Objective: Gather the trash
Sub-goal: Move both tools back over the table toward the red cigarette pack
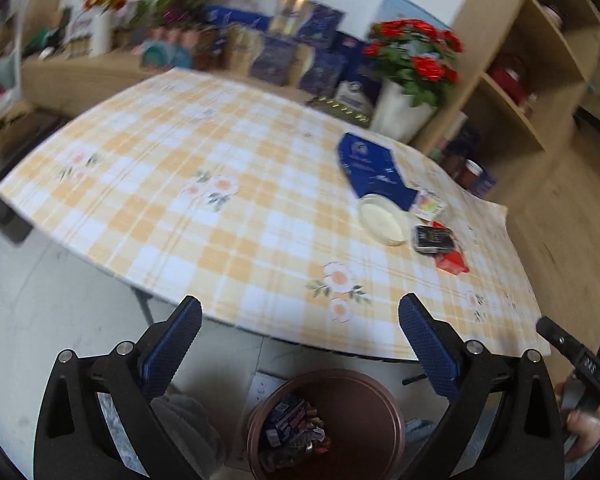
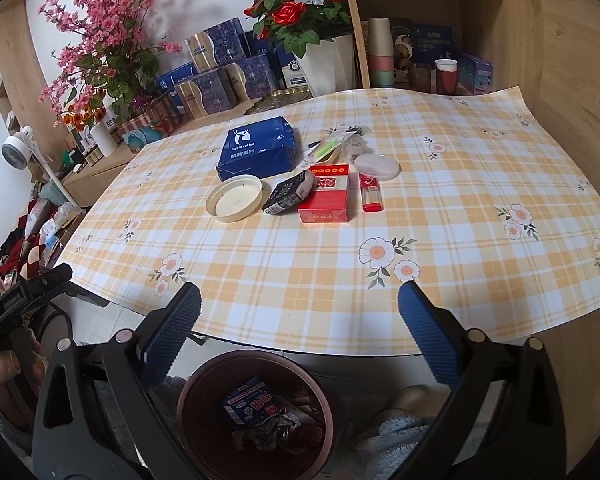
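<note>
While your left gripper [image 1: 300, 356] and right gripper [image 2: 300, 344] both gape empty, one brown bin [image 2: 256, 416] at six o'clock holds crumpled wrappers; twelve o'clock on the table [image 2: 380, 280]: one blue box [image 2: 256, 152], one red pack [image 2: 326, 194], two lids.

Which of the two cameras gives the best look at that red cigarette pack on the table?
The right wrist view: the red cigarette pack lies sharp and fully visible there. In the left wrist view it is only a blurred red sliver behind a dark packet.
</note>
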